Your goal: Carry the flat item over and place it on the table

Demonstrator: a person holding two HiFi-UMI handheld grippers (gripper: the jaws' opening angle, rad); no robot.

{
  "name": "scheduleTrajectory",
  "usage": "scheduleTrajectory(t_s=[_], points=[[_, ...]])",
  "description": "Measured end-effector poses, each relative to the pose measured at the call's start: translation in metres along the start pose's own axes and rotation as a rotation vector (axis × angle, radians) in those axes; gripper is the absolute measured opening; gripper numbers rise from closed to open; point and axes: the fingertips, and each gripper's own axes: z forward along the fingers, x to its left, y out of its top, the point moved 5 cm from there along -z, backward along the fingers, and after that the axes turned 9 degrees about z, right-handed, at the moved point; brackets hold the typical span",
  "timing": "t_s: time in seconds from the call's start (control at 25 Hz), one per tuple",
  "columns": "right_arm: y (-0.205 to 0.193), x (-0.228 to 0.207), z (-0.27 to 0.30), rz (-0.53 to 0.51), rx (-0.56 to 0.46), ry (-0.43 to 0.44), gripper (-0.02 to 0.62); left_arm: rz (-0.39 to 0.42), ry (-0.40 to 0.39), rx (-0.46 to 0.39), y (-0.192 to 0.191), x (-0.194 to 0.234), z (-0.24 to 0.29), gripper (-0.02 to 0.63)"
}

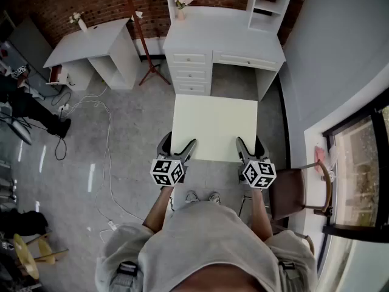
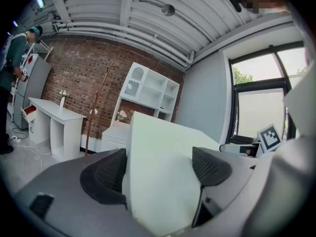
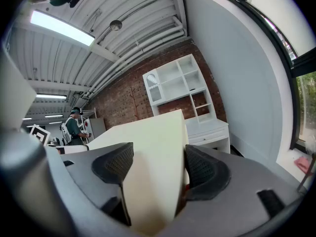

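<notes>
The desk (image 1: pixel 225 38) stands straight ahead against the brick wall and is the probable set-down surface; its top shows mostly bare. The board (image 1: pixel 216 126), the flat item, hangs roughly level above the grey floor (image 1: pixel 121 163), between the person and the desk and well short of the desk top. It is carried from its near edge so that the far edge can lead onto the desk first. Two grips, one at each near corner, stop a wide panel from tipping or swinging. The left gripper (image 1: pixel 177 146) takes the near left corner and the right gripper (image 1: pixel 250 148) takes the near right corner. Both forearms reach forward from the torso, roughly parallel, with the grippers tipped slightly below level and the marker cubes facing up. In the left gripper view, the board (image 2: pixel 158 172) fills the gap between widely spread jaws, and the pads (image 2: pixel 106 174) bear on it. In the right gripper view, the board (image 3: pixel 153 157) is likewise clamped between the pads (image 3: pixel 202 169). Neither gripper has let go.
</notes>
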Motion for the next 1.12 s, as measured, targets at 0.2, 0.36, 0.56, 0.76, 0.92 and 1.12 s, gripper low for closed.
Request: scheduleTrajectory(t_s=[0.2, 0.36, 0.56, 0.76, 0.92, 1.12], points=[[0.000, -0.001, -0.001, -0.005, -0.001, 0.001, 0.345, -0.001, 0.003, -0.002, -0.001, -0.002, 0.000, 0.428], [0.000, -0.003, -0.001, -0.008, -0.003, 0.003, 0.345, -0.002, 0.005, -0.003, -0.002, -0.003, 0.001, 0.428], [0.004, -0.007, -0.001, -0.002, -0.004, 0.009, 0.344, -0.004, 0.007, -0.003, 0.000, -0.007, 0.003, 0.428], [0.006, -0.015, -0.003, 0.017, -0.012, 0.011, 0.344, 0.009, 0.004, -0.004, 0.003, -0.013, 0.009, 0.430], [0.011, -0.024, -0.004, 0.017, -0.013, 0.009, 0.344, 0.009, 0.002, -0.007, 0.003, -0.021, 0.015, 0.430], [0.019, -0.042, -0.002, 0.013, -0.002, 0.011, 0.344, 0.000, 0.010, 0.001, 0.002, -0.033, 0.029, 0.430]])
